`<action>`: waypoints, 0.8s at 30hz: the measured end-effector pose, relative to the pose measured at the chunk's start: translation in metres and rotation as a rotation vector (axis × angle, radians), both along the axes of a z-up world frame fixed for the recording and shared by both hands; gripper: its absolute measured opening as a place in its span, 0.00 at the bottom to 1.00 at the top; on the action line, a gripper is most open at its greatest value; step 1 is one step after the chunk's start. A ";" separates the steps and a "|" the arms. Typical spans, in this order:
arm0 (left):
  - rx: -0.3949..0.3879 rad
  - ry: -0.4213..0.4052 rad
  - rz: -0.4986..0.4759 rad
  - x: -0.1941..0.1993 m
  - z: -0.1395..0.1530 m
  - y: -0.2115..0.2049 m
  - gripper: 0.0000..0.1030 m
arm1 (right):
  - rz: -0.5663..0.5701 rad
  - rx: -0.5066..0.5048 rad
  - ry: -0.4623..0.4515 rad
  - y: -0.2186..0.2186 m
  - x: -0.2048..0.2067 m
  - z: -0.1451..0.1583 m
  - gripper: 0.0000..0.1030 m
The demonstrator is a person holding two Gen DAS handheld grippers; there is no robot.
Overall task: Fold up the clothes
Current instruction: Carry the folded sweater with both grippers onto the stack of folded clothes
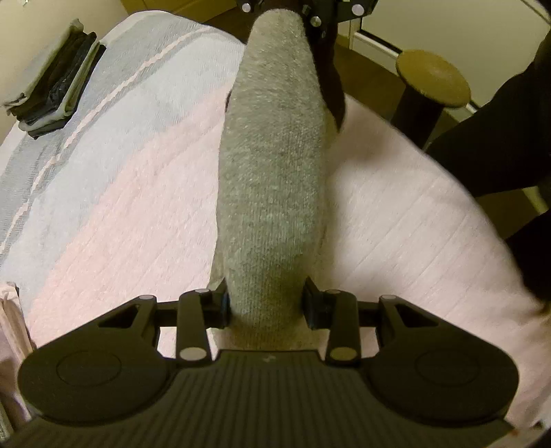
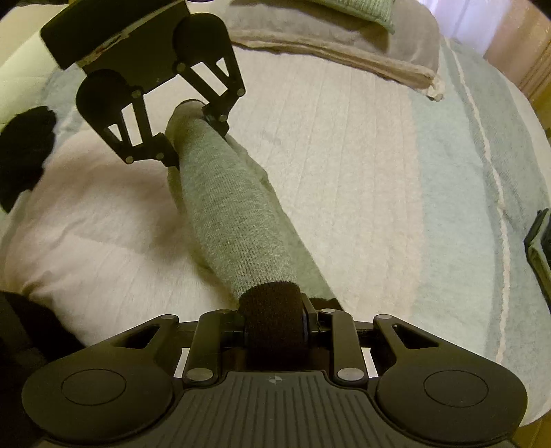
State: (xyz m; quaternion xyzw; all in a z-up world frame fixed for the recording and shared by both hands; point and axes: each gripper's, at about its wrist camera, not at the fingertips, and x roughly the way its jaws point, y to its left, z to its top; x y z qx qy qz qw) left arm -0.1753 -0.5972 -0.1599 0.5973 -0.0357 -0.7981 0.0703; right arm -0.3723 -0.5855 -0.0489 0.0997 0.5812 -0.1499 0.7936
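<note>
A grey knit sock point(image 1: 272, 155) with a black cuff point(image 2: 272, 310) hangs stretched between my two grippers, above the bed cover point(image 1: 120, 179). In the left wrist view my left gripper point(image 1: 267, 296) is shut on the sock's grey end. The right gripper point(image 1: 303, 13) shows at the top edge, at the sock's far end. In the right wrist view my right gripper point(image 2: 273, 320) is shut on the black cuff. The sock point(image 2: 224, 213) runs up and left to the left gripper point(image 2: 193, 136), which pinches its other end. Both grippers point steeply down.
A stack of folded dark clothes point(image 1: 55, 79) lies at the far left of the bed. A round wooden stool point(image 1: 432, 77) stands beside the bed, near a person's dark clothing point(image 1: 499, 138). A folded grey blanket point(image 2: 344, 44) lies at the bed's head, and a black garment point(image 2: 24, 148) lies at the left.
</note>
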 end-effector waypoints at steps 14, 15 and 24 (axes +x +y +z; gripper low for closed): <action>-0.030 -0.075 0.056 -0.192 0.086 -0.086 0.32 | 0.109 -0.073 -0.077 -0.115 -0.198 0.080 0.21; -0.036 -0.074 0.055 -0.211 0.093 -0.096 0.32 | 0.110 -0.081 -0.073 -0.124 -0.212 0.087 0.21; -0.071 -0.025 0.019 -0.328 0.133 -0.196 0.32 | 0.089 -0.154 -0.025 -0.230 -0.309 0.142 0.21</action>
